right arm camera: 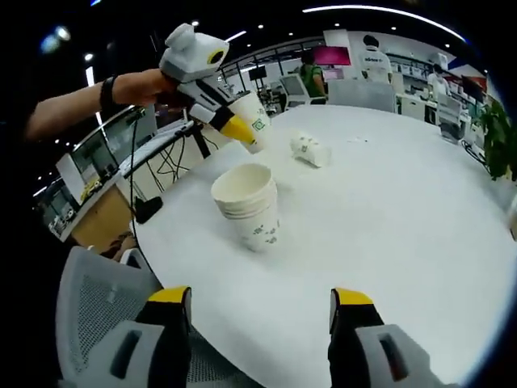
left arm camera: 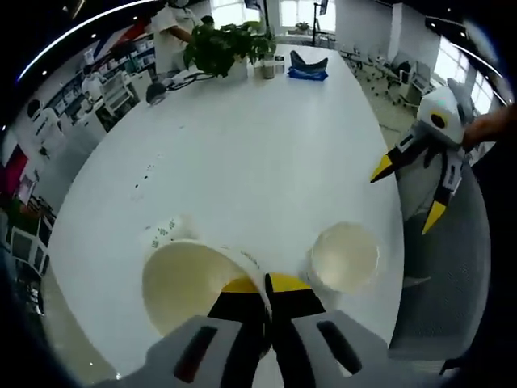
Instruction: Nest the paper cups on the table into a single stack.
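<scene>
Left gripper view: left gripper point(left arm camera: 267, 284) has its yellow-tipped jaws pinched together on the rim of a paper cup point(left arm camera: 191, 279), held above the white table point(left arm camera: 258, 145); the stack of nested cups point(left arm camera: 343, 257) stands just beside it, and one more cup point(left arm camera: 168, 230) lies on its side beyond. Right gripper view: right gripper point(right arm camera: 262, 297) hangs with jaws spread wide and nothing between them, near the table edge over a grey mesh chair point(right arm camera: 97, 315), well apart from the stack point(right arm camera: 249, 202).
</scene>
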